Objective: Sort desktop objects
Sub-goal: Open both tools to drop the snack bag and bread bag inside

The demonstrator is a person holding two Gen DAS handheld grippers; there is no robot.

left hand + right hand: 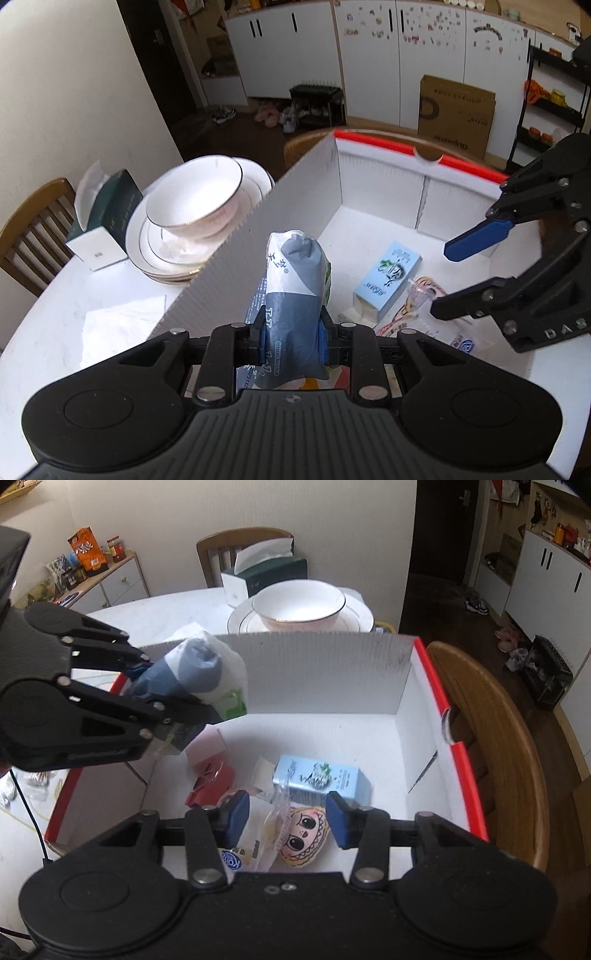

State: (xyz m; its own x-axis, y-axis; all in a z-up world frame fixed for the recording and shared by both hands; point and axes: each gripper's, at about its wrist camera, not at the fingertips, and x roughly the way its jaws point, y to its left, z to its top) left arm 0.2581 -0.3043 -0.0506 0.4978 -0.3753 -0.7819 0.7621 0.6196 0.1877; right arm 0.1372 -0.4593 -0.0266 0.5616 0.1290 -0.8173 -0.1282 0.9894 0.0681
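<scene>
Clamping a rolled grey-and-white packet point(295, 295) between its blue pads, the left hand-held gripper point(293, 334) holds it over the near-left part of the white cardboard box point(303, 177). The packet's long axis runs straight forward along the fingers; its rounded far end points away from the camera toward the box's inside and tilts slightly up, while its near end sticks back past the pads. In the right wrist view the same packet point(199, 672) juts out of the left hand-held gripper point(147, 686) toward the right, above the box's left wall.

The right hand-held gripper point(286, 821) hangs over the near side of the box with its pads well apart and nothing between them. In the left wrist view it point(443, 277) shows at the right, one blue pad point(476, 240) raised over the box floor.

On the box floor lies a light blue carton point(325, 781), flat on its side, its long axis running left to right in the right wrist view. Near it are a red wrapper point(210, 782), a clear plastic packet point(258, 834) and a cartoon-face item point(304, 836); the last two are just below the open right pads.

Beyond the box, on the white table point(55, 314), a bowl point(192, 199) sits on stacked plates point(147, 251), with a dark green tissue box point(110, 210) beside them.
</scene>
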